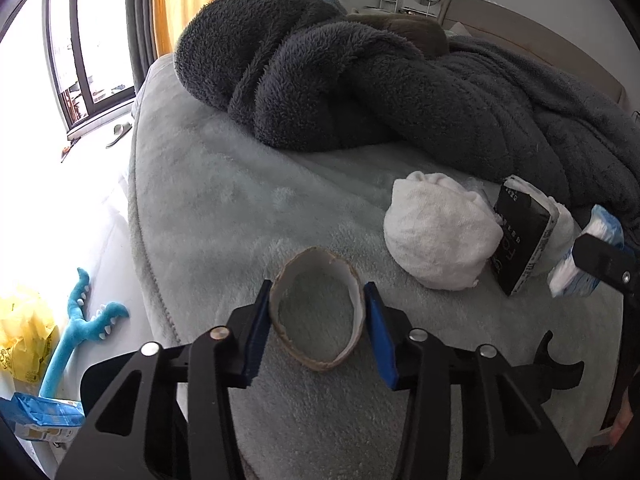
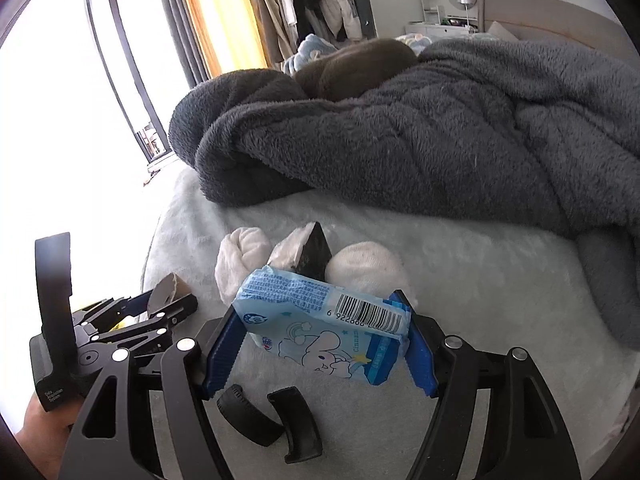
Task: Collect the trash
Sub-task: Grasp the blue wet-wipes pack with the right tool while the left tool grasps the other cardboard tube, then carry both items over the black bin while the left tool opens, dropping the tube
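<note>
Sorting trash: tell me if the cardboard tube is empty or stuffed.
Empty: through the cardboard tube, between the left gripper pads, the bedspread shows.

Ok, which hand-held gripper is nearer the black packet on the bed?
Right hand-held gripper, holding a blue tissue pack just before the black packet; left sits farther aside.

Bed (image 1: 224, 216): pale fleece cover. Lying directly on it are a rumpled dark grey blanket (image 1: 360, 92), white rolled socks (image 1: 436, 232), and a black packet (image 1: 520, 240) beside the socks.
</note>
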`<state>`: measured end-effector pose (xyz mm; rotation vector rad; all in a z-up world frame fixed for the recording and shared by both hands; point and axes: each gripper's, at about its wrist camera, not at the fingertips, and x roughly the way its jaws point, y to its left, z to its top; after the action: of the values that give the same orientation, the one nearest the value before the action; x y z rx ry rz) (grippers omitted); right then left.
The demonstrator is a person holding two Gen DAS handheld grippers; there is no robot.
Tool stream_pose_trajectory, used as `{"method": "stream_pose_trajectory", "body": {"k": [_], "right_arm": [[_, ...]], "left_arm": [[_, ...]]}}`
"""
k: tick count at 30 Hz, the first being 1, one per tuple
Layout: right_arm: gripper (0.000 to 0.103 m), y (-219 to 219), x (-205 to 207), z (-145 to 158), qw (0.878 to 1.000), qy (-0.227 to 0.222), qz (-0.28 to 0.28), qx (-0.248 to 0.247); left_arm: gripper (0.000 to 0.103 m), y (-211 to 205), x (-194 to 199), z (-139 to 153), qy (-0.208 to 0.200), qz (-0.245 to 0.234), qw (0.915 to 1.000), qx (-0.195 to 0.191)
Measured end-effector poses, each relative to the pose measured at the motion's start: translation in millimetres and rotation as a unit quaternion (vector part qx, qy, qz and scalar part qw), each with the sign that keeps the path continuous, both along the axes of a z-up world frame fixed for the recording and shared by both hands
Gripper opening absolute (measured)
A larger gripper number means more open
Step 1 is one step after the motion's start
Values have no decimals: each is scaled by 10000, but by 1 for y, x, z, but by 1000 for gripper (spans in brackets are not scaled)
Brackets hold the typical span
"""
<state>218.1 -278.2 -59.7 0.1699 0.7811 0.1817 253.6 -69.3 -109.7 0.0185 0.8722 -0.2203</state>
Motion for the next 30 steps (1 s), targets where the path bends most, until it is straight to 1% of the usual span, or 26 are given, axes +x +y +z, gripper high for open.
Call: {"method": "stream_pose_trajectory", "body": {"k": [6, 11, 20, 24, 30], "right_arm": [[72, -3, -10, 5, 9995, -120, 210, 191], [72, 1, -23, 8, 9992, -257, 297, 112], [72, 12, -44, 10, 9984, -302, 453, 131], [72, 21, -50, 11, 9978, -360, 546, 137], [72, 43, -55, 13, 9961, -409, 770, 143]], "left_arm": [[43, 0, -12, 7, -84, -17, 9999, -52], [43, -1, -23, 12, -111, -3, 9999, -108], [43, 5, -43, 20, -157, 38, 9998, -115], [43, 12, -52, 23, -190, 42, 9998, -101], [43, 34, -60, 25, -197, 156, 9996, -116]]}}
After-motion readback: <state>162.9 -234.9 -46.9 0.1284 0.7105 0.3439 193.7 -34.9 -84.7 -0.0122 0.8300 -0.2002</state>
